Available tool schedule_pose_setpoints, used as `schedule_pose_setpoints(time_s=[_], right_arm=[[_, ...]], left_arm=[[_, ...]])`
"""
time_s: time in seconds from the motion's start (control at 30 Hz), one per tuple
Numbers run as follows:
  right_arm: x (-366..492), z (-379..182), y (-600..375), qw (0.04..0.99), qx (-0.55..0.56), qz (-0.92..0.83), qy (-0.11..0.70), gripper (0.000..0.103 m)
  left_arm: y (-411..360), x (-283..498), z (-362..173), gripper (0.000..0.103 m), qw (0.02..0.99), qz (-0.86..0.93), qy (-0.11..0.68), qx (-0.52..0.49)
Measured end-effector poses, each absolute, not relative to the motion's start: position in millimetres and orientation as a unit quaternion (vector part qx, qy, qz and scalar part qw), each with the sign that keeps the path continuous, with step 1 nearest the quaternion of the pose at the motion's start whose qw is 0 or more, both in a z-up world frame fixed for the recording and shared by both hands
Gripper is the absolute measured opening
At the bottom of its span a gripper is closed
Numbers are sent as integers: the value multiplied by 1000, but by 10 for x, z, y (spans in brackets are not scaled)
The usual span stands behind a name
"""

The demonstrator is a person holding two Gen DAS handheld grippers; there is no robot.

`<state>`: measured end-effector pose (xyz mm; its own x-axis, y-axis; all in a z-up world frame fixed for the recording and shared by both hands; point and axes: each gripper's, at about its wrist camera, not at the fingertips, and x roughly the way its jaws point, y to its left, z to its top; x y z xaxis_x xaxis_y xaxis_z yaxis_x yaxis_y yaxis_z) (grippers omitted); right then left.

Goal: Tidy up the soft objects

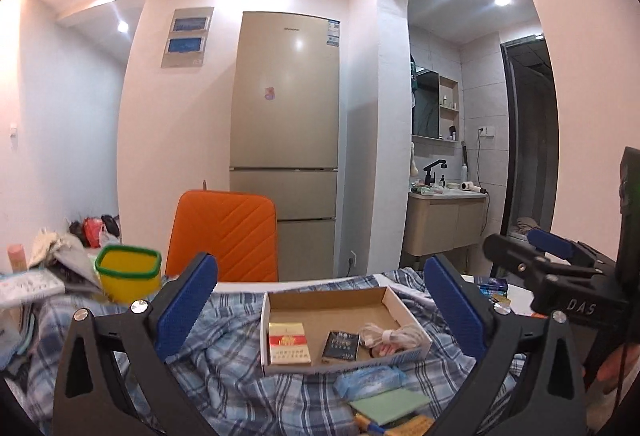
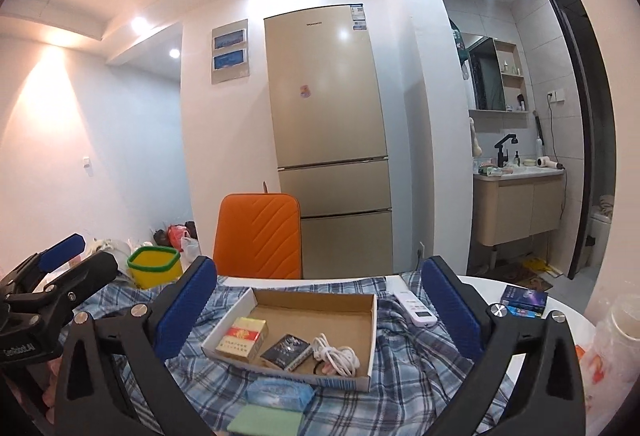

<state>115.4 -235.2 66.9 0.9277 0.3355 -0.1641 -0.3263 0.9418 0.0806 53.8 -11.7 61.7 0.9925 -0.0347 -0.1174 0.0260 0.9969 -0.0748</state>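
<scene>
Because both grippers hang level above the blue plaid cloth (image 2: pixel 420 368) with nothing between their pads, the choice of what to take next rests on what lies nearest below them. At the bottom centre of the right wrist view, closest to the camera, a pale green pad (image 2: pixel 266 421) lies flat, its long side running across the frame; just behind it and touching its far edge sits a soft light-blue packet (image 2: pixel 280 394), also lying crosswise. Both rest low between the right gripper (image 2: pixel 318 306)'s spread blue fingers, a little left of centre. In the left wrist view the same packet (image 1: pixel 370 382) and pad (image 1: pixel 390 405) appear lower right of centre, so they sit nearer the left gripper (image 1: pixel 318 306)'s right-hand finger than its left.

Beyond the packet, the open cardboard box (image 2: pixel 374 320) sits on the cloth, its long axis angled from lower right to upper left in the right view. Inside are a red-and-gold pack (image 2: pixel 242 340), a dark small pack (image 2: pixel 286 352) and a coiled white cable (image 2: pixel 336 356) in the near right corner. Farther right a white remote (image 2: pixel 414 308) lies on the cloth, and at upper left a yellow tub (image 2: pixel 154 270) stands.

Both grippers stand released and empty. By my judgement either could drop onto the blue packet; the right one has it more squarely ahead, and a crosswise lie suits jaws that close from the sides only if the wrist turns.
</scene>
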Motion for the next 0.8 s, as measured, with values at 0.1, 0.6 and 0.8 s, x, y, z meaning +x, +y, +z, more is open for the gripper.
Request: schedule_pose_setpoints(time_s=[0.1,0.6,0.8], right_arm=[[1091,605,-2345,983,18,164,85,103],[1138,-52,-2110,971,-3,177,163,103],[1245,-122,-2129,968,6,170,186,103]], left_arm=[[-76,488,489,103,997,-20,66,-47],[-103,492,21,103,989,-46,132,-42],[-131,497,6,103,989,-43,138,-34]])
